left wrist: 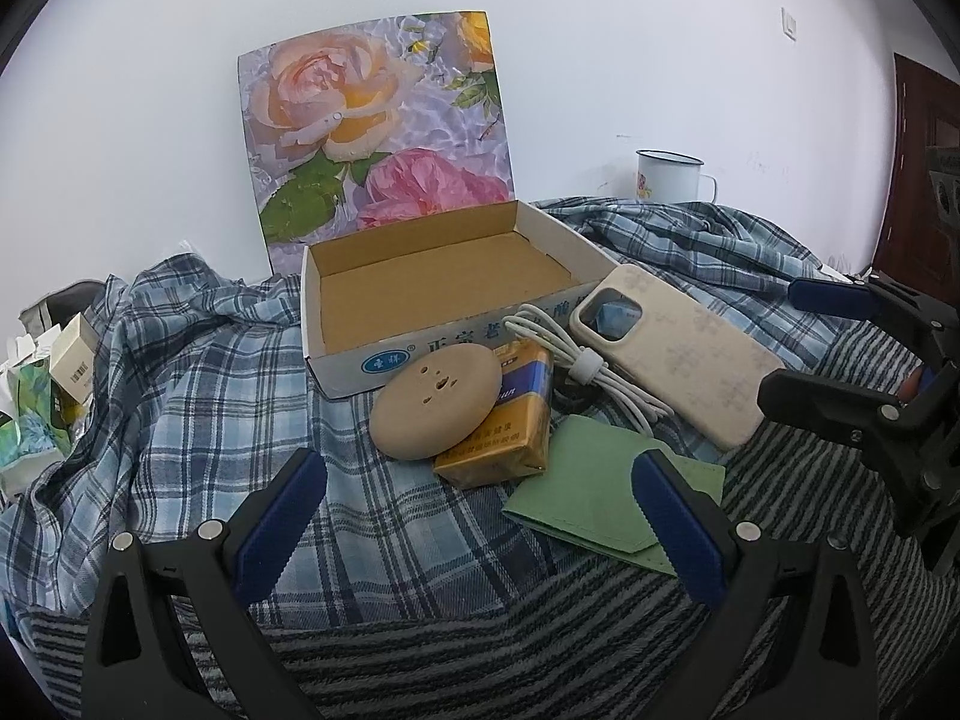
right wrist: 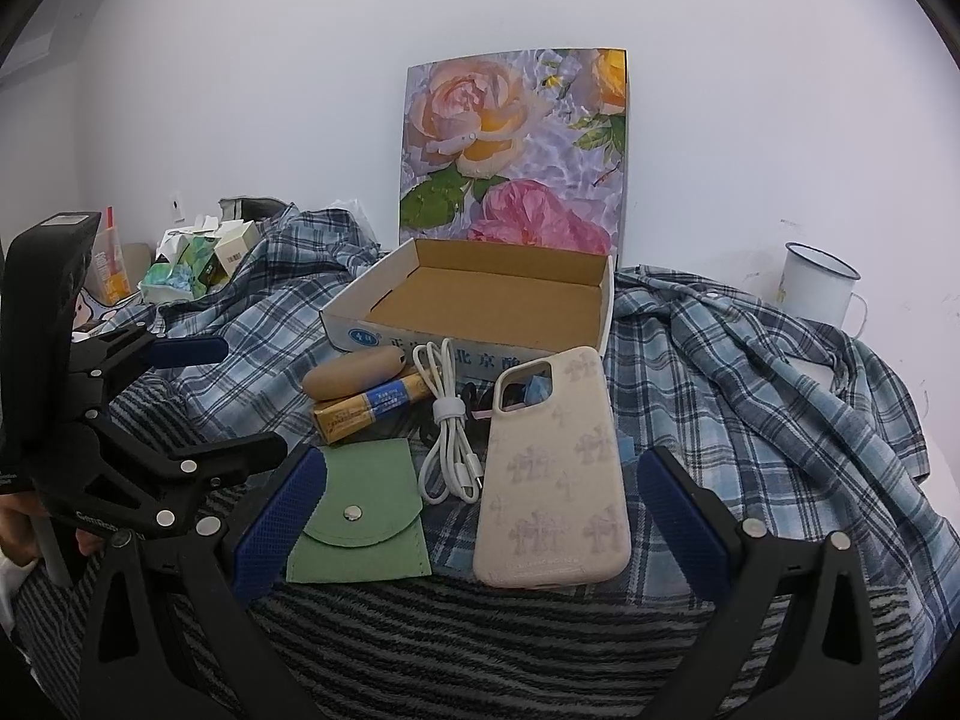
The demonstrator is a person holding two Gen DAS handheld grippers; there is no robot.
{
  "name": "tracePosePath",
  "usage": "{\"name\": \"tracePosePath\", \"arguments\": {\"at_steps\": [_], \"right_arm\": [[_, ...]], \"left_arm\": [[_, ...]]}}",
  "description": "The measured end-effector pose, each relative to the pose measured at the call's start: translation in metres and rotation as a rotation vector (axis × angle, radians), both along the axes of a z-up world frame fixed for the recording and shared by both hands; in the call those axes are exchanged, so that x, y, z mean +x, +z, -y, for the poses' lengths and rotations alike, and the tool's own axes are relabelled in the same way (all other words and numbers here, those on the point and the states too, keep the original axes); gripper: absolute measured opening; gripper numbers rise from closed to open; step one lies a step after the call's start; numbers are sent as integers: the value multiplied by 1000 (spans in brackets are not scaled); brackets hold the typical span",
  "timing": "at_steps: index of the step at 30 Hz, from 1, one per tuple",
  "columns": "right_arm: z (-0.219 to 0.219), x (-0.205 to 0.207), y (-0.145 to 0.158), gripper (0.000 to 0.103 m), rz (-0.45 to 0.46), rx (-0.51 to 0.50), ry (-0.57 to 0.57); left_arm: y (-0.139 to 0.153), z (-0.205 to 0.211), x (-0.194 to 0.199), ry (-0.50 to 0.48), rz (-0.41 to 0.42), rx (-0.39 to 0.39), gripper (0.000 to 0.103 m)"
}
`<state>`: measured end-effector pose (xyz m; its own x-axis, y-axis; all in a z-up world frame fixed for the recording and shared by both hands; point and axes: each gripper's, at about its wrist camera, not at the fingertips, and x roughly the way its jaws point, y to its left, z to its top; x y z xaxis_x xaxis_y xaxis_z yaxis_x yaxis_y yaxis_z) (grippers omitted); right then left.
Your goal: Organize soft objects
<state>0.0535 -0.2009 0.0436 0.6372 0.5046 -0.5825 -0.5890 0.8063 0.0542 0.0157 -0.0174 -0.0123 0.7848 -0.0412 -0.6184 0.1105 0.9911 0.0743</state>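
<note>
Right under the wide-open, empty right gripper [right wrist: 480,516] sit the flat green felt snap pouch [right wrist: 360,525] and the beige rubbery phone case [right wrist: 555,480]: both look light and floppy, so pinch them by an edge. Left gripper [left wrist: 480,516] is spread open too, holding nothing. Behind them, the open cardboard box [right wrist: 480,300] is empty, with loads of room, though rumpled plaid cloth [right wrist: 750,390] could snag.

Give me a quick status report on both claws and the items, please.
Left claw open, empty; right claw open, empty. Open cardboard box holds nothing. Green felt pouch, beige phone case nearest. Nothing in the way.
</note>
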Motion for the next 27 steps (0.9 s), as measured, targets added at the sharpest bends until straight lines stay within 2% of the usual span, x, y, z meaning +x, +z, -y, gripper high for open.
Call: {"name": "tracePosePath", "arguments": {"at_steps": [8,16,22,27], "right_arm": [[1,2,-2,103,-14,7,-1],[5,5,-2,103,-38,33,-2],[7,4,-2,103,-45,42,0],[8,5,-3,103,-50,44,-1]], "left_arm": [[1,-3,3,-9,-17,-28,103],[20,-22,25,-23,-63,-170,103],[13,-35,66,-6,-157,-234,89],[-14,-54,87,47,-271,-360,85]]}}
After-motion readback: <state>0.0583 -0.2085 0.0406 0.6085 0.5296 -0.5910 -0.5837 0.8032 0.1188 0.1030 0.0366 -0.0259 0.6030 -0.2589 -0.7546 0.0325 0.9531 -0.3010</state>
